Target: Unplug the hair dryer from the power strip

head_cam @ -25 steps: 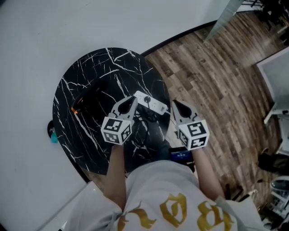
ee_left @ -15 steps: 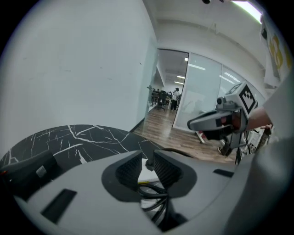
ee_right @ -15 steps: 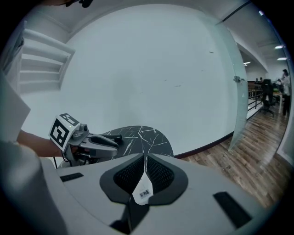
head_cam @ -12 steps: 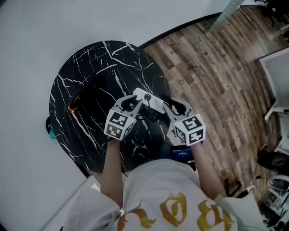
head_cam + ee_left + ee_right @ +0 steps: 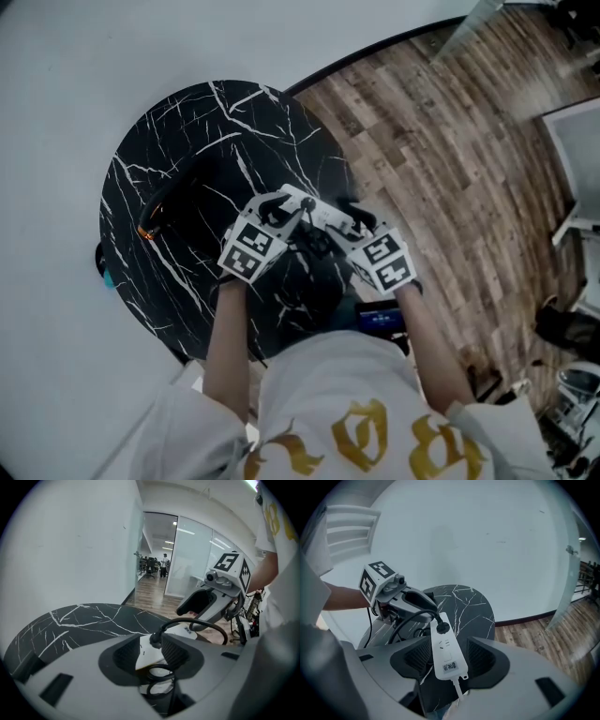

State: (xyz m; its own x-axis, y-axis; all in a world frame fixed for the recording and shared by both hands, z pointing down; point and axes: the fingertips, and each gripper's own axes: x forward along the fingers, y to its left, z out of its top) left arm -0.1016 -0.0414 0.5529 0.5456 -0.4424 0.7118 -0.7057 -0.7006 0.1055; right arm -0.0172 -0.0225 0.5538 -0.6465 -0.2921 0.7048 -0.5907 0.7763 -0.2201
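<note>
Your left tool [image 5: 152, 651], jaws just opened halfway, straddles the plug [image 5: 155, 641] in the power strip [image 5: 446, 654]; right tool [image 5: 449, 657], just opened wider, straddles its other end. Neither grips.

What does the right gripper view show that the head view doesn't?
Only the right gripper view: the printed label at the near end of the power strip, and a clear look at the right gripper. Its jaws have just been opening and stand apart on either side of the strip, not touching it.

Only the head view: the hair dryer lying on the left part of the table, and the person's shirt with gold print.

Both: the white power strip, the black plug seated in it, and the black marble table.
</note>
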